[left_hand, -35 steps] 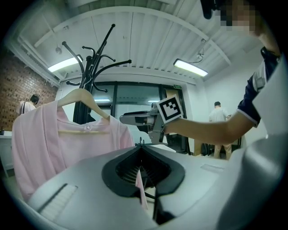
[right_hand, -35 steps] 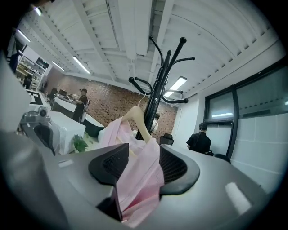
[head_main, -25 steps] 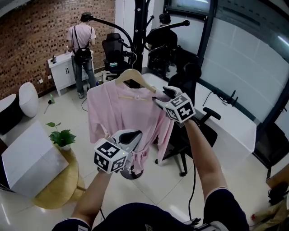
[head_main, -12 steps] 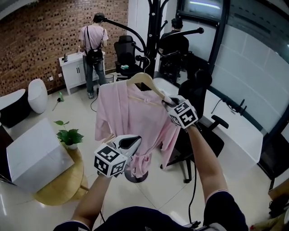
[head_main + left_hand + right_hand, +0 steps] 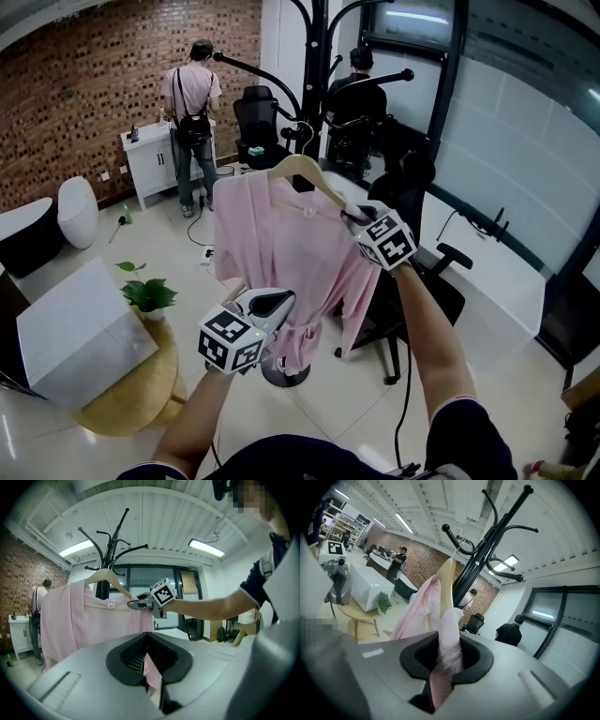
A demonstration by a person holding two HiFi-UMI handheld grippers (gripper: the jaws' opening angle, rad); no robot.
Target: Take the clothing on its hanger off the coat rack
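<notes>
The right gripper [image 5: 351, 216] had just closed on the hanger [image 5: 302, 169] through the garment [image 5: 281, 234]; the left gripper [image 5: 279, 302] pinched its hem. Unhooking from the coat rack [image 5: 319, 84] remained.

No legible text or signs

- We log an office: black swivel chairs [image 5: 258, 112] on a glossy tiled floor [image 5: 159, 234].
- We note glass partition walls [image 5: 525, 169] in dark frames and a long white desk [image 5: 487, 253].
- We record a brick wall [image 5: 84, 84], a white cabinet [image 5: 150, 164], a potted plant [image 5: 150, 293] and a coat rack [image 5: 314, 56].
- We list ceiling strip lights [image 5: 206, 548] and a seated person [image 5: 361, 89].
</notes>
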